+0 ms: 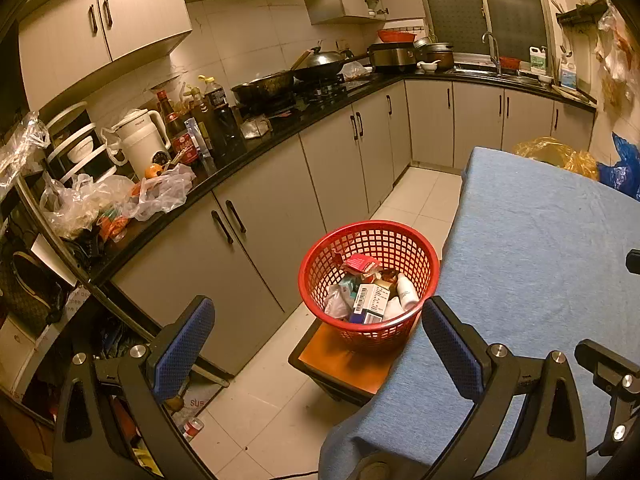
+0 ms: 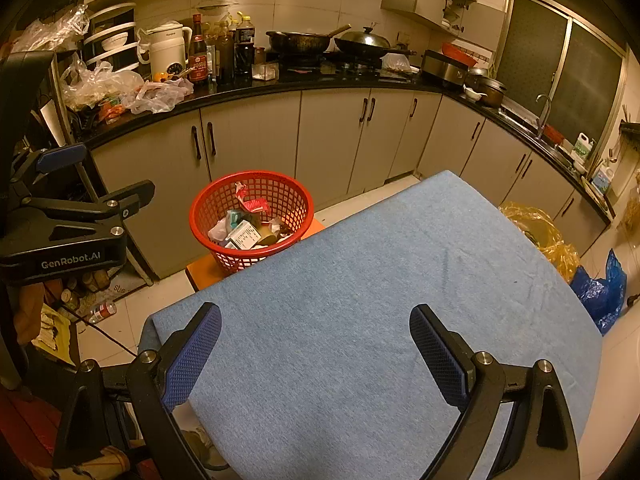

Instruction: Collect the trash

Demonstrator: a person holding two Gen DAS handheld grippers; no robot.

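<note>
A: Tongs state? Left gripper (image 1: 316,336) is seen spread wide, nothing held. Right gripper (image 2: 316,354) likewise wide apart and empty, lower centre of its own view, over the blue tablecloth (image 2: 360,280).

B: Confirmed. Trash location: it is piled in the red basket (image 1: 316,256), centre of the left view, upper-left of centre in the right view. A white barcoded box (image 1: 370,300), a white bottle (image 1: 406,290) and a red wrapper (image 1: 360,263) are noted inside. Nothing loose is seen on the cloth.

A: Risks? The basket is perched on a small orange stool (image 1: 340,356), just beside the table edge. It could be tipped if its rim is knocked by a finger.

B: Also, the cloth hangs past the table edge; it could be snagged and dragged. The wrapper sits high, so a spill is judged likely if the basket is jolted.

A: A can (image 1: 193,428) is seen on the floor, lower left; it may be missed.
</note>
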